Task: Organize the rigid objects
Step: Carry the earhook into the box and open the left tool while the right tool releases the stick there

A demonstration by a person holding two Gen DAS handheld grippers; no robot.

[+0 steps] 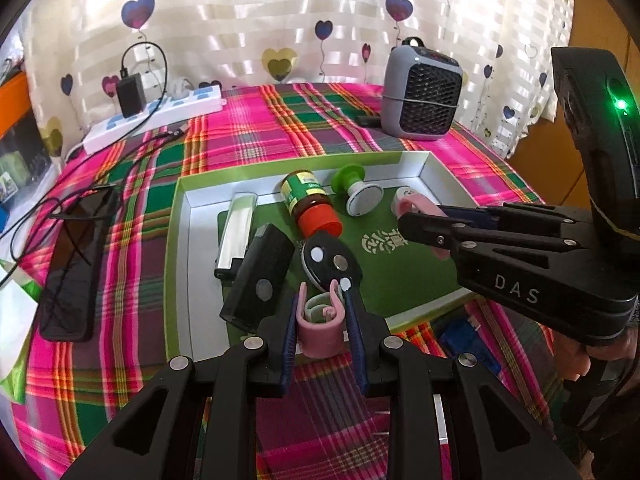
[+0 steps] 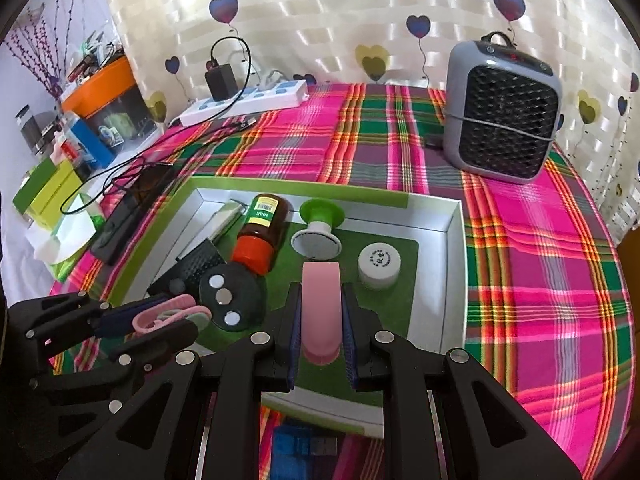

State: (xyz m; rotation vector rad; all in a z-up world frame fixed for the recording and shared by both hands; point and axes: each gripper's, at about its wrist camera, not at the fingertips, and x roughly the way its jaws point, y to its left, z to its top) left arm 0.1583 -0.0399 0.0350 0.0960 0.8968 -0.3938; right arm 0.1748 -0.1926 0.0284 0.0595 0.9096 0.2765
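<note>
A tabletop (image 2: 520,240) draped in pink-and-green plaid cloth stands before a sunlit cream curtain (image 2: 360,8) printed with purple and gold hearts.

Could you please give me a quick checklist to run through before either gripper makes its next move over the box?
1. Left gripper shut on the pink clip: ok.
2. Right gripper shut on the pink holder: ok.
3. Both held pieces above the green-edged box: ok.
4. Bare green floor beneath the pink holder for setting down: ok.
5. Black disc clear of the pink clip: not ok, it lies right ahead.
6. Brown bottle stable on its side: cannot tell.
</note>
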